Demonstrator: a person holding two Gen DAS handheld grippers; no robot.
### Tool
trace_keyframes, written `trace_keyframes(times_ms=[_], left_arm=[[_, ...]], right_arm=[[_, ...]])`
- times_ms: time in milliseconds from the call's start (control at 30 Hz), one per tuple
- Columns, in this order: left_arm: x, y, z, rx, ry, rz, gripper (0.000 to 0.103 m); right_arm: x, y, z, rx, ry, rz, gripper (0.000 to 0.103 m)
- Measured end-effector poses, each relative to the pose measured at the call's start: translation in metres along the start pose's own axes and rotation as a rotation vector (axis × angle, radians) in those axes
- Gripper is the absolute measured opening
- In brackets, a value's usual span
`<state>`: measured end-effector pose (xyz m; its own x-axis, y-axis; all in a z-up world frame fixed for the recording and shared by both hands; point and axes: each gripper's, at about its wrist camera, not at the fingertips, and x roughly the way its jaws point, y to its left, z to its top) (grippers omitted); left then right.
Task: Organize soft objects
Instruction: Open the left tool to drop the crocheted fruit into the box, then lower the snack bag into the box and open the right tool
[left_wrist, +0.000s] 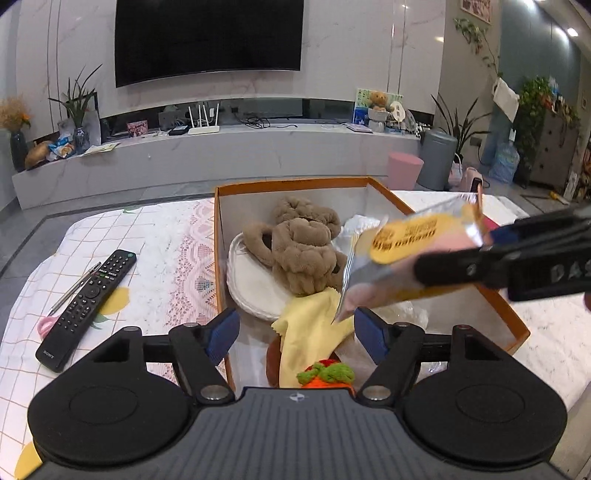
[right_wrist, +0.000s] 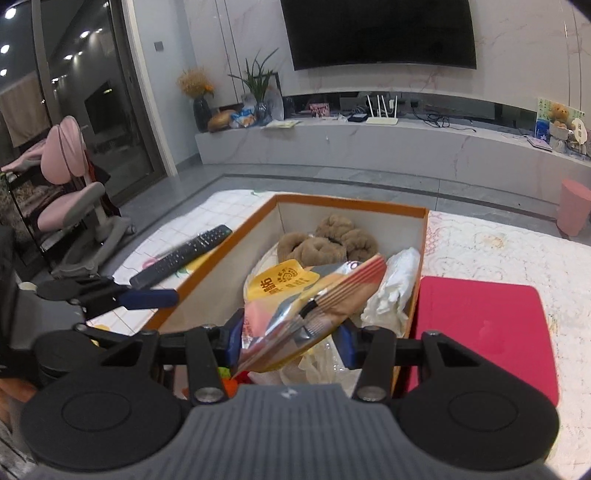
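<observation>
The right gripper (right_wrist: 290, 341) clamped a crinkly yellow-and-pink snack packet (right_wrist: 295, 314) above the orange-rimmed white cardboard box (left_wrist: 513, 325), over the brown plush toy (left_wrist: 303, 247). The left gripper (left_wrist: 295, 328) stood wide and empty above a yellow cloth (left_wrist: 306, 332). A black remote (left_wrist: 88, 306) lay beside the box.

Worktop (left_wrist: 173, 236) under patterned cloth: carries box (left_wrist: 221, 258), remote (left_wrist: 88, 306), pen (left_wrist: 75, 288) at left, red pad (right_wrist: 480, 325) at right.
</observation>
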<state>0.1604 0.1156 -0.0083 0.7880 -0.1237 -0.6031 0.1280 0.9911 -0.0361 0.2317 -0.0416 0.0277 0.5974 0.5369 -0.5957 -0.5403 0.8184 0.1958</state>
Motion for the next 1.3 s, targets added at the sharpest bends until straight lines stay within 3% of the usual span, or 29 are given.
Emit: trace_keyframes(times_ms=[100, 233, 300, 333, 600, 800, 900, 1000, 1167, 1300], left_arm=[[-0.001, -0.002, 0.000, 0.017, -0.033, 0.013, 0.092], [-0.004, -0.012, -0.001, 0.077, -0.127, 0.172, 0.098], [-0.009, -0.012, 0.001, 0.040, -0.163, 0.207, 0.098], [-0.013, -0.010, 0.002, 0.008, -0.183, 0.198, 0.098], [-0.038, -0.016, 0.016, -0.094, -0.235, 0.182, 0.098], [-0.056, -0.032, 0.021, -0.139, -0.220, 0.099, 0.098], [-0.069, -0.042, 0.023, -0.136, -0.208, 0.080, 0.098], [-0.088, -0.053, 0.021, -0.124, -0.254, 0.084, 0.098], [-0.111, -0.076, 0.011, -0.092, -0.257, 0.115, 0.098], [-0.118, -0.093, -0.005, -0.062, -0.259, 0.145, 0.098]], right_arm=[[0.006, 0.001, -0.001, 0.000, 0.012, -0.019, 0.049], [0.014, 0.004, -0.004, 0.010, 0.029, -0.040, 0.051], [0.010, 0.006, -0.007, 0.018, 0.012, -0.063, 0.064], [0.007, 0.007, -0.006, 0.013, -0.007, -0.078, 0.073], [-0.050, 0.008, -0.013, 0.029, -0.136, -0.114, 0.085], [-0.098, 0.001, -0.033, 0.080, -0.206, -0.179, 0.093], [-0.117, -0.001, -0.044, 0.120, -0.233, -0.206, 0.098], [-0.133, -0.001, -0.056, 0.167, -0.248, -0.246, 0.100], [-0.148, 0.012, -0.081, 0.143, -0.254, -0.327, 0.100], [-0.151, 0.012, -0.098, 0.173, -0.262, -0.302, 0.100]])
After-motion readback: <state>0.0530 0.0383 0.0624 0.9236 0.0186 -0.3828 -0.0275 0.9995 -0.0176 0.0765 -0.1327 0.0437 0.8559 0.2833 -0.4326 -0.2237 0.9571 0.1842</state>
